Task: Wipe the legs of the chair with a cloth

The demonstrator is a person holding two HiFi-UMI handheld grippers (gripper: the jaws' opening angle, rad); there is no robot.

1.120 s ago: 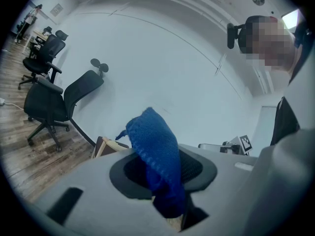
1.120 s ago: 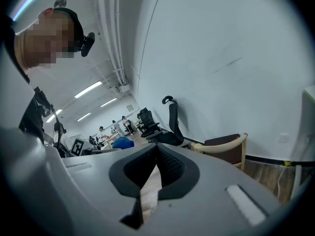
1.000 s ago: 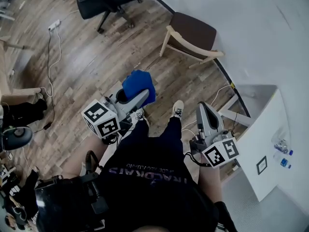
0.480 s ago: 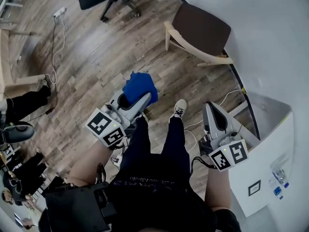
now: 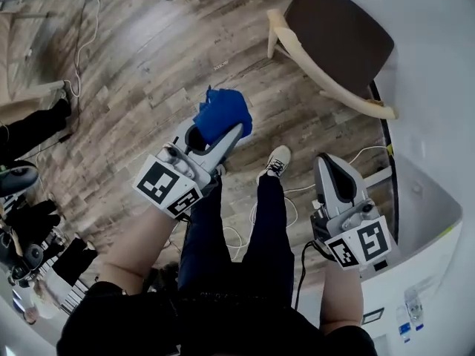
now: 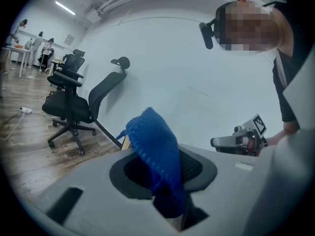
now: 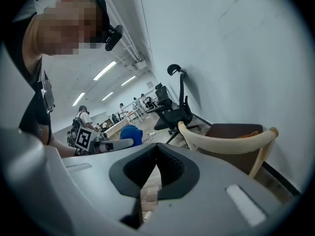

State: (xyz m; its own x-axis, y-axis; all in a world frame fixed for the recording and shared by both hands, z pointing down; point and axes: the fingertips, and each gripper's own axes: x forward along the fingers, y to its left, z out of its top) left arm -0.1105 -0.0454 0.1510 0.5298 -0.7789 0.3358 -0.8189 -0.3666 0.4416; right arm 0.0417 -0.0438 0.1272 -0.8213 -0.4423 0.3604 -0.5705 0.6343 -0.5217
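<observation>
Short of the wooden chair (image 5: 338, 39), which stands on the plank floor (image 5: 141, 73) with its back rail toward the white wall (image 5: 438, 73), the person holds both grippers out toward it, and neither touches it. The chair has a dark brown seat on a pale frame, and one pale front leg (image 5: 272, 44) shows at the corner nearest the left gripper (image 5: 226, 136). That gripper's jaws are clamped on a blue knitted cloth (image 5: 223, 113), which bunches up past the jaw tips on the side facing the chair; in the left gripper view the cloth rises from between the pads and drapes over one of them. The cloth is near the chair's front leg but apart from it. The right gripper (image 5: 330, 173) is held on the wall side, short of the chair's curved back rail, and its jaws are pressed together at the tips with nothing between them; in the right gripper view the rail and brown seat lie ahead and to the right. A white cable (image 5: 364, 154) lies on the floor between the chair and the right gripper. The person's shoe (image 5: 277, 162) rests on the floor between the two grippers, pointing toward the chair. Beyond the chair, along the same wall, stands a black office chair (image 7: 174, 114).
</observation>
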